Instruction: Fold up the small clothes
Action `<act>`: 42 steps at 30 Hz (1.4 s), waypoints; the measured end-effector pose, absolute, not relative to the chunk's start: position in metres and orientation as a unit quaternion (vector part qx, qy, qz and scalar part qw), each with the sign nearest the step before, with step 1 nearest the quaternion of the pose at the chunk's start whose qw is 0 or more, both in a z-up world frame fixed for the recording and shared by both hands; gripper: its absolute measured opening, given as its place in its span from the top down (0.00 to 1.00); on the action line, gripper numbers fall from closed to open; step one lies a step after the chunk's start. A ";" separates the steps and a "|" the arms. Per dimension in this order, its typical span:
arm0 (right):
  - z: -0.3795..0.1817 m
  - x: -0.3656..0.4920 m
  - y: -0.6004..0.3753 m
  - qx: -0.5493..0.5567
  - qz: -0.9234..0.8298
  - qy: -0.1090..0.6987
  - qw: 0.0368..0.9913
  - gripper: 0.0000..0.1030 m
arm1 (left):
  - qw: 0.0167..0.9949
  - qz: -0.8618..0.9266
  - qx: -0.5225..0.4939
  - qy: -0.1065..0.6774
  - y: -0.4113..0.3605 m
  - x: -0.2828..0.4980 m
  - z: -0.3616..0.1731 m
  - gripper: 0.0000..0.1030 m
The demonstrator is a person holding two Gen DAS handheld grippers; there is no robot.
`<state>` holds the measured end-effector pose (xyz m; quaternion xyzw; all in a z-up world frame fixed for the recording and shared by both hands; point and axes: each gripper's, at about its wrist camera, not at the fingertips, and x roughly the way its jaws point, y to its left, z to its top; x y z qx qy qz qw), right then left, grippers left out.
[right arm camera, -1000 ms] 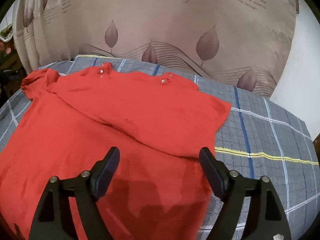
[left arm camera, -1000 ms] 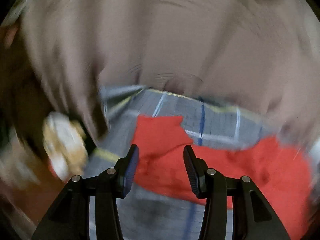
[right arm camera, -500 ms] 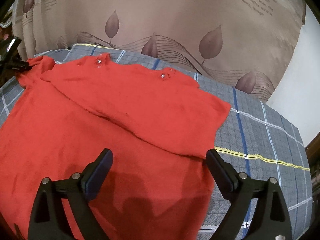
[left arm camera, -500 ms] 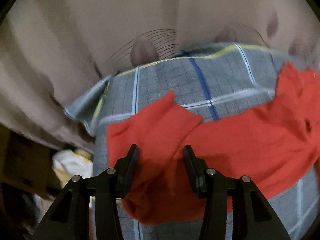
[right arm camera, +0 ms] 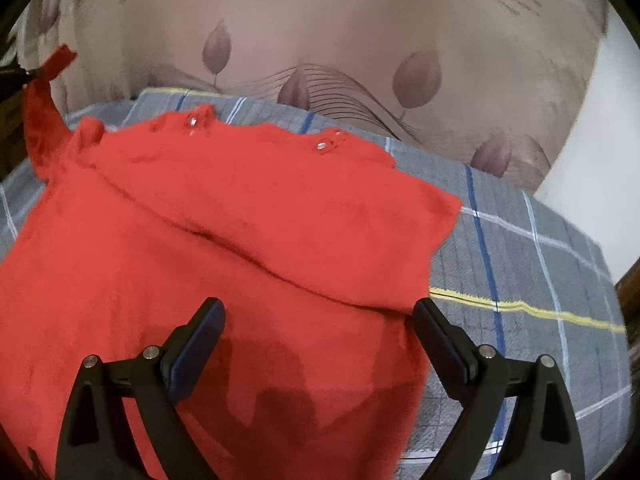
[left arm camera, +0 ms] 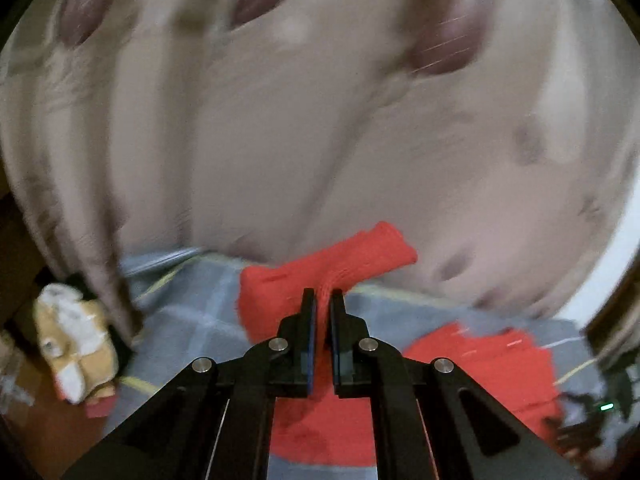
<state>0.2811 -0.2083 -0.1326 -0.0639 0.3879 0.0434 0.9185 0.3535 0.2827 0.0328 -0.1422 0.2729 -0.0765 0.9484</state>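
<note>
The left gripper (left arm camera: 324,300) is clenched on a sleeve (left arm camera: 360,256) of the red top (right arm camera: 224,240); its jaws have just been closing, and the cloth is pinched between them and lifted clear of the bed, the sleeve end flaring out past the fingertips. The right gripper (right arm camera: 318,316) hangs released, jaws wide, above the lower part of the top, nothing between them. The top lies spread on the grey checked bedsheet (right arm camera: 520,264), its upper half folded down over the body, two shiny snaps near the sheet's far edge. A beige leaf-printed curtain (right arm camera: 360,20) hangs right behind the bed. A yellow and white bundle (left arm camera: 72,344) sits off the sheet's left edge, too blurred to identify.
</note>
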 end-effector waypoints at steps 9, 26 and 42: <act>-0.121 0.279 -0.242 0.042 0.058 0.368 0.927 0.09 | 0.915 -0.228 -0.198 0.267 0.111 0.382 0.081 0.94; -0.117 0.271 -0.293 0.205 0.089 0.326 0.918 0.07 | 0.824 -0.379 -0.142 0.397 -0.136 0.397 -0.079 0.83; -0.148 0.283 -0.375 0.424 0.095 0.315 0.844 0.08 | 0.911 -0.213 -0.115 0.335 0.012 0.315 -0.078 0.07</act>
